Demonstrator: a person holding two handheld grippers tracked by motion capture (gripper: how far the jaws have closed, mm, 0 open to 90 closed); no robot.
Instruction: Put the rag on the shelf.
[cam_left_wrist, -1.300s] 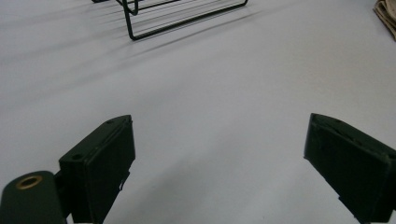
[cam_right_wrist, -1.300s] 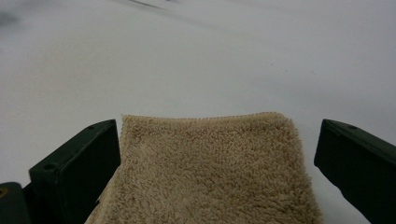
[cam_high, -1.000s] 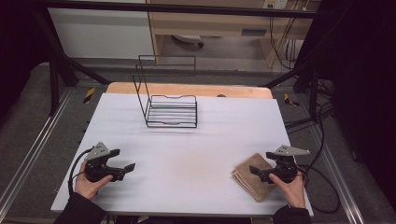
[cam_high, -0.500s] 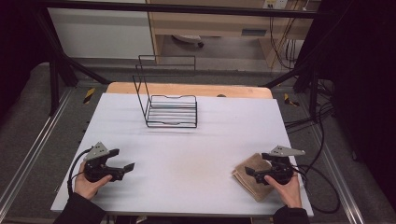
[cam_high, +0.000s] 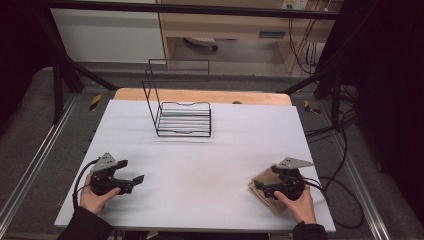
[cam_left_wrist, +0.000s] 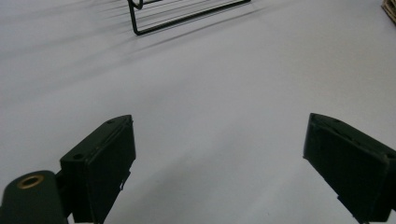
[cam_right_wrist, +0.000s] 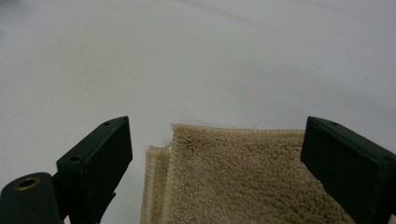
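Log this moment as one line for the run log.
left tongs: open, over bare table | right tongs: open, over folded towel | wire rack: empty, far side

**Both hands low at the near edge, tools parted**

Left hand (cam_high: 95, 197) enters from the bottom left, dark sleeve at the wrist, wrapped around the black two-jaw left tool (cam_high: 131, 183). Jaws point right, toward the middle; grey three-cornered plate on top; black cable loops off its left side. In the left gripper view, the jaws stand wide apart with nothing between them.

Right hand (cam_high: 295, 202) enters from the bottom right, dark sleeve, gripping the black two-jaw right tool (cam_high: 260, 189). Jaws point left; grey plate on top. In the right gripper view, the jaws stand wide apart, clamping nothing.
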